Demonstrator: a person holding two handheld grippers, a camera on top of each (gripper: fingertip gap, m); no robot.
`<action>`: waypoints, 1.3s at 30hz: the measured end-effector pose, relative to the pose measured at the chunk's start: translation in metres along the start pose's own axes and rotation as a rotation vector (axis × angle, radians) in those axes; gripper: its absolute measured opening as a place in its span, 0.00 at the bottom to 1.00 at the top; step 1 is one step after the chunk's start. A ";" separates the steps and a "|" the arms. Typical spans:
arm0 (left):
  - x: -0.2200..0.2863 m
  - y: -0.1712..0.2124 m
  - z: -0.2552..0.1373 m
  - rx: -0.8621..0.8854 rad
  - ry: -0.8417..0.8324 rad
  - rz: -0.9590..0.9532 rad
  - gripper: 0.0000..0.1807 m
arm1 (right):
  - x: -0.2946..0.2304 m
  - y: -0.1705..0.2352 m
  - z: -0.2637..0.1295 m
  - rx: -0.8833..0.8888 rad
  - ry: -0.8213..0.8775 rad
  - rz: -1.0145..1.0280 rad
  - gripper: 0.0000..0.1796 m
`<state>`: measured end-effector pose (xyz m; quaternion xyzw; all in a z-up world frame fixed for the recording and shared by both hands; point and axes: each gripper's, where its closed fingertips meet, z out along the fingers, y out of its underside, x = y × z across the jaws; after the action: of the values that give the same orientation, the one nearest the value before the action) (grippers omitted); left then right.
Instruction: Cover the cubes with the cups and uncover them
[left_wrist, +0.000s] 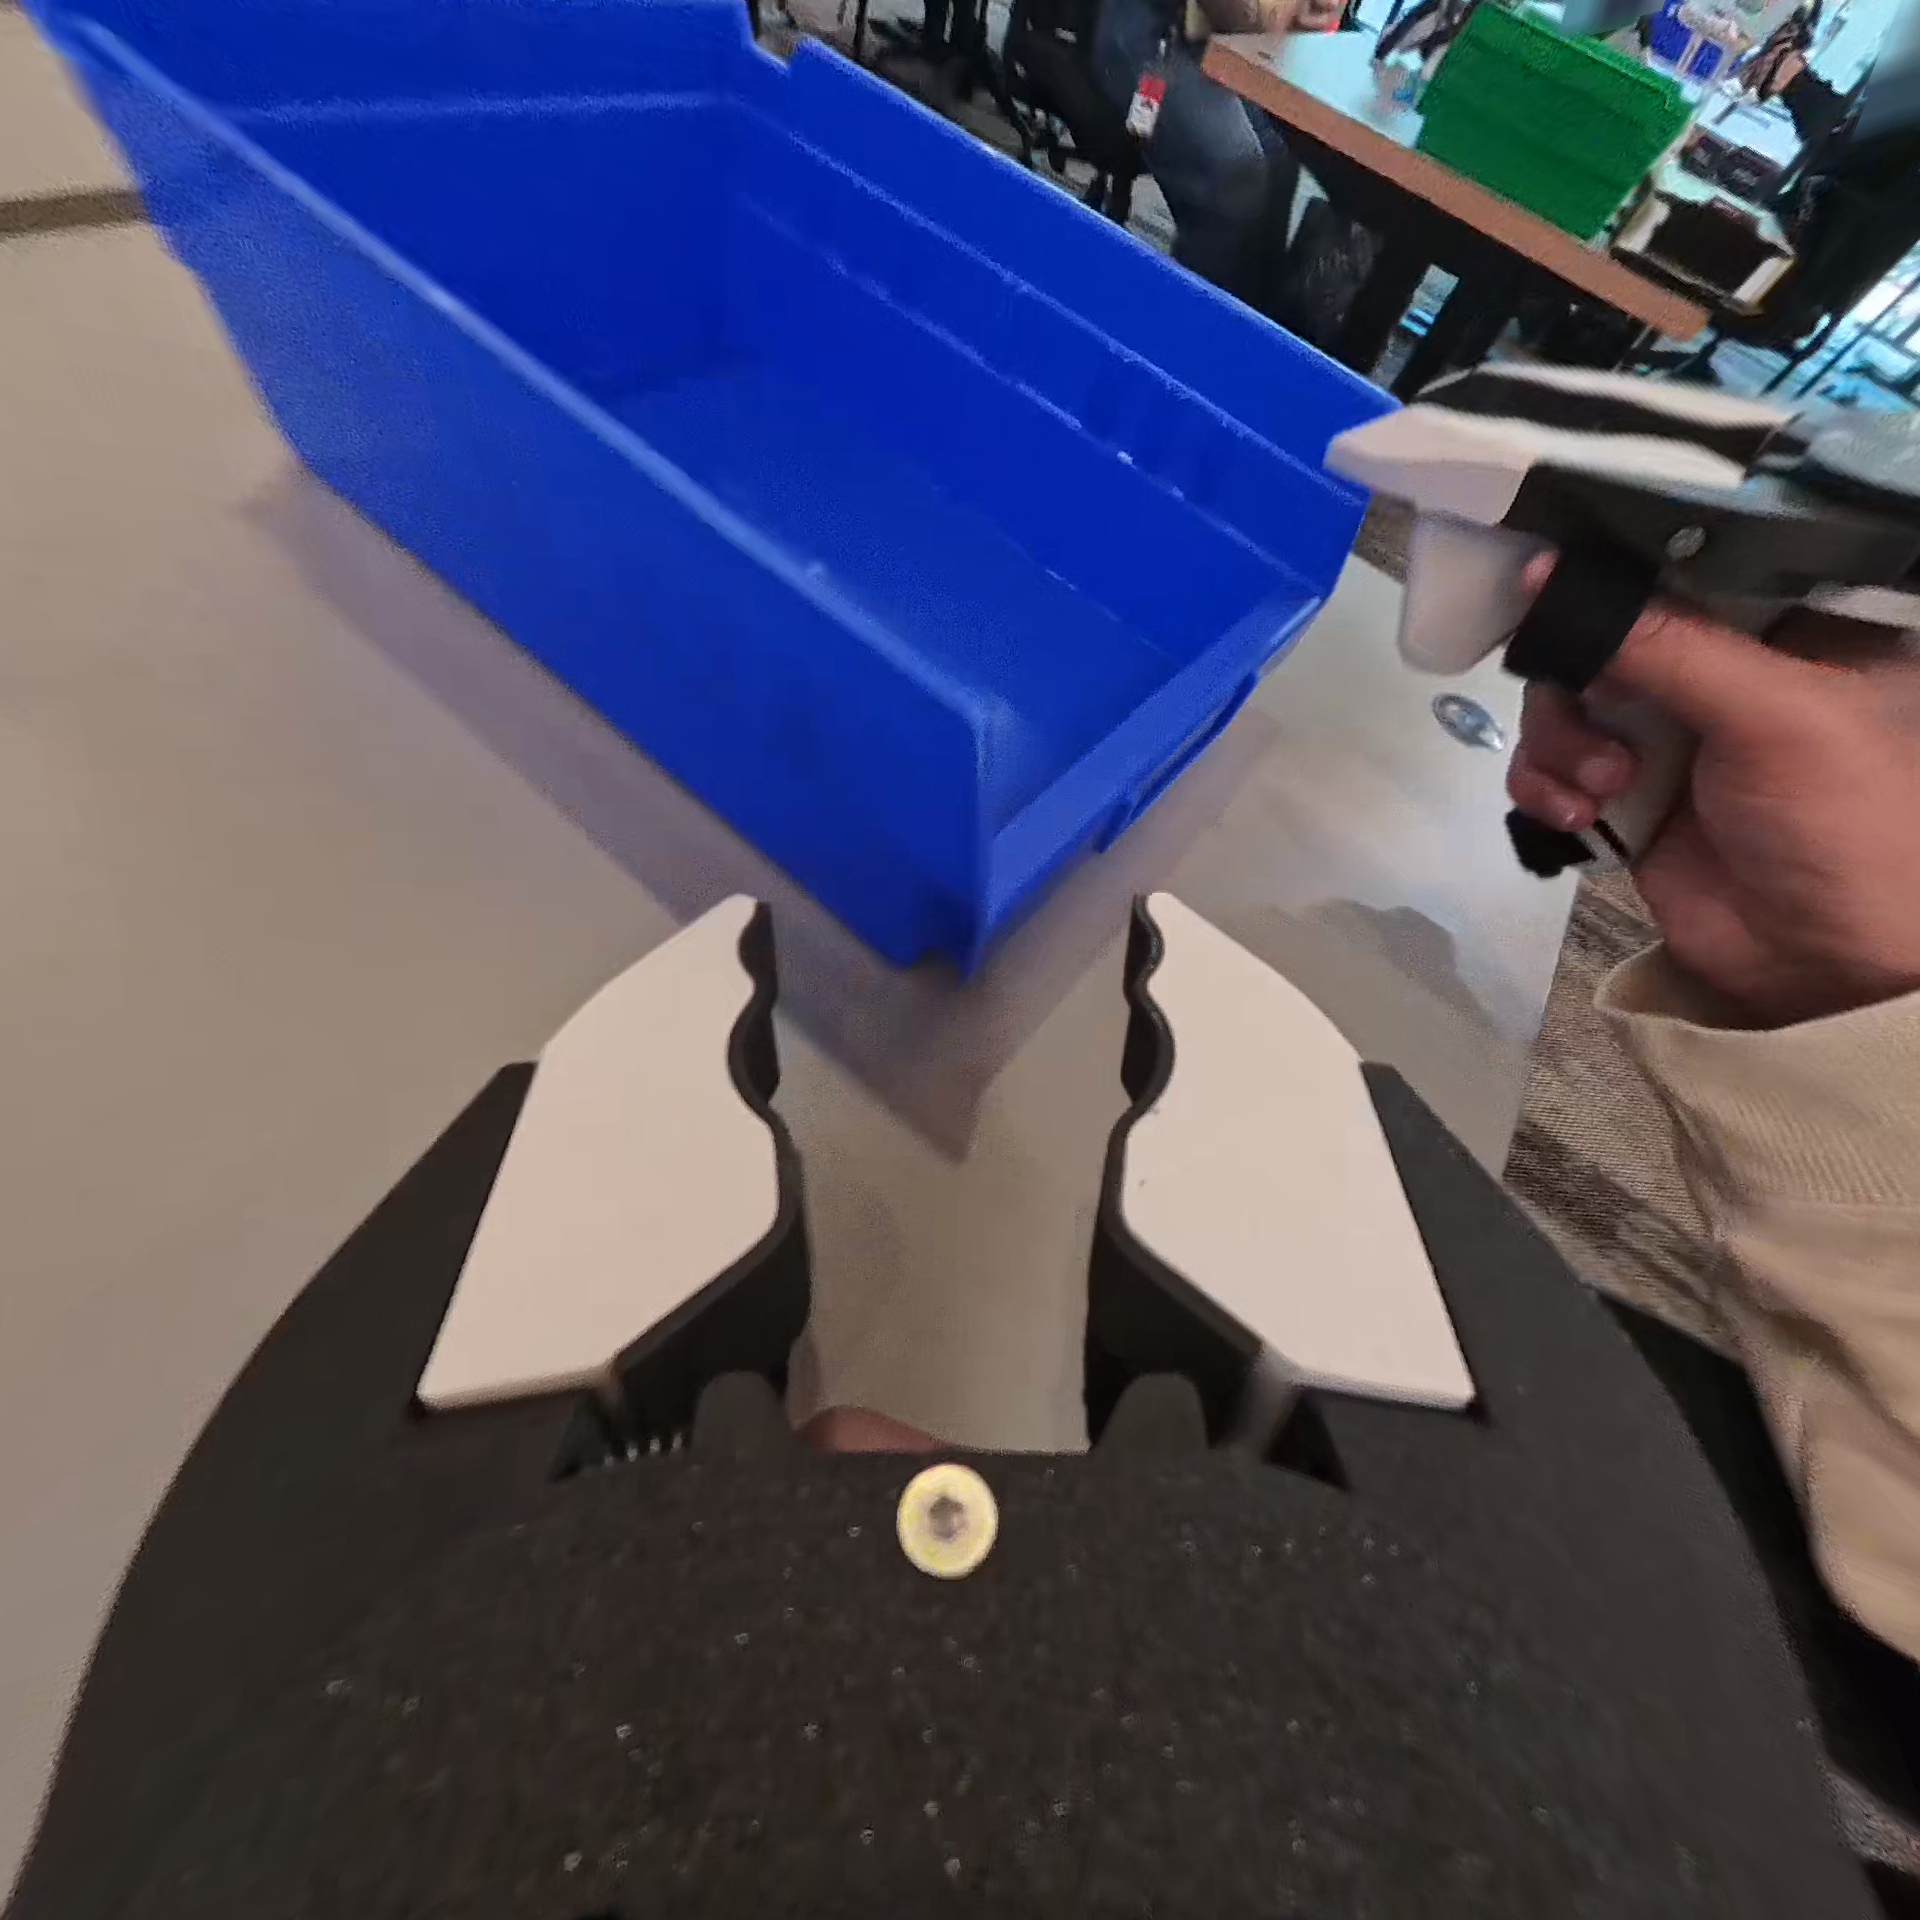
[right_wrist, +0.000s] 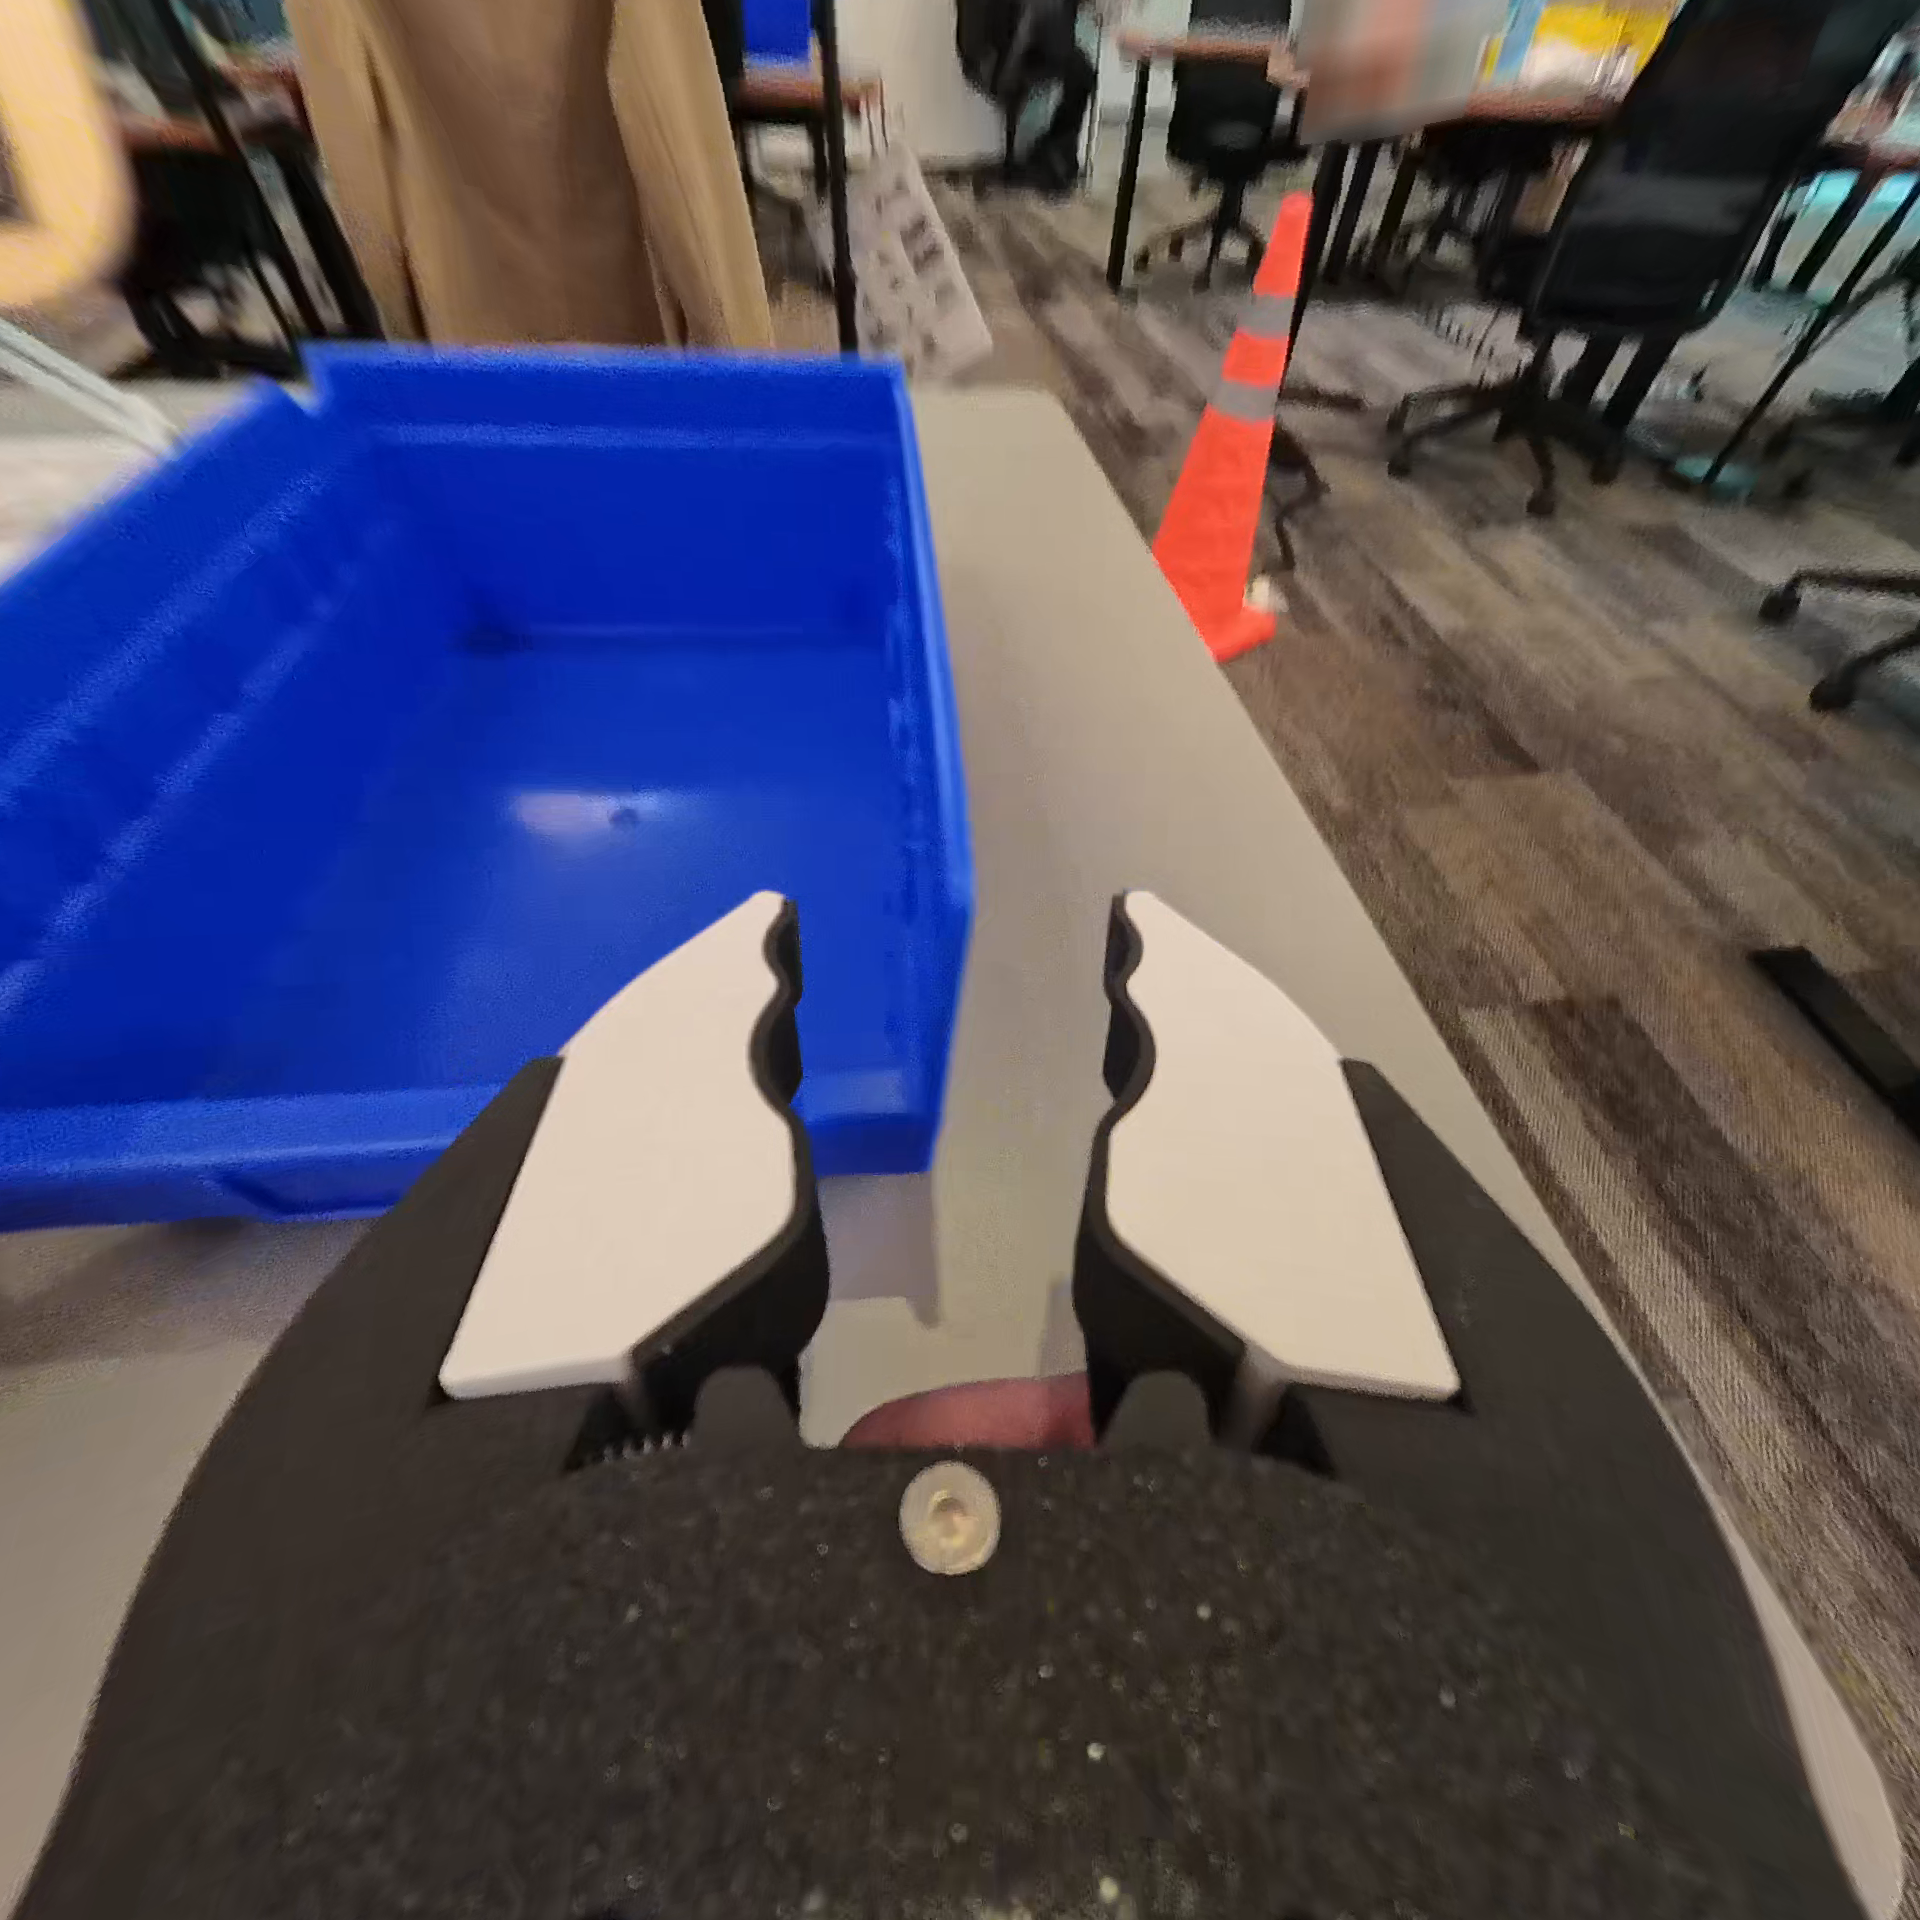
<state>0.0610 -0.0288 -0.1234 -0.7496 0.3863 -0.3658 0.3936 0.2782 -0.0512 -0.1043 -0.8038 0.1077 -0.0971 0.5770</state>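
- Blue plastic is filling both views: the blue bin (left_wrist: 727, 499) is sitting on the pale grey table (left_wrist: 208, 935), and its floor is showing bare in the right wrist view, just a glint of light on it.
- No cups and no cubes are showing anywhere, not in the bin, not on the tabletop, so where they are sitting I cannot tell.
- The left gripper (left_wrist: 951, 920) is hovering at the bin's near corner, at 6 o'clock from it, with its jaws spread wide and nothing between them but bare table.
- The right gripper (right_wrist: 951, 914) is hanging over the bin's right-hand near corner, at about 5 o'clock from the bin's middle; jaws wide apart too, carrying nothing.
- In the left wrist view that same right gripper is showing at 2 o'clock, side-on at the bin's far corner, with a hand (left_wrist: 1756, 821) wrapped around its handle.
- My read: both tools are being held open and idle at either end of the bin, either before the cups come out or after everything has been cleared away. These views are not settling which.
- Further out, an orange traffic cone (right_wrist: 1236, 447) is standing on the floor at 1 o'clock, office chairs beyond it, and a green crate (left_wrist: 1548, 114) on a wooden table in the background.
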 end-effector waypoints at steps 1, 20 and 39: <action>0.005 -0.003 0.014 -0.008 0.022 -0.024 0.36 | 0.005 0.009 0.008 -0.040 -0.014 0.010 0.31; 0.040 -0.018 0.077 -0.012 0.024 0.020 0.49 | 0.034 0.029 0.039 -0.129 -0.098 0.103 0.02; -0.156 0.050 -0.301 0.323 -0.700 -0.063 0.37 | -0.254 -0.020 -0.088 0.126 -0.709 0.100 0.24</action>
<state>-0.2781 -0.0052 -0.0777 -0.7689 0.1429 -0.1558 0.6034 0.0117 -0.0524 -0.0656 -0.7440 -0.0661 0.2094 0.6311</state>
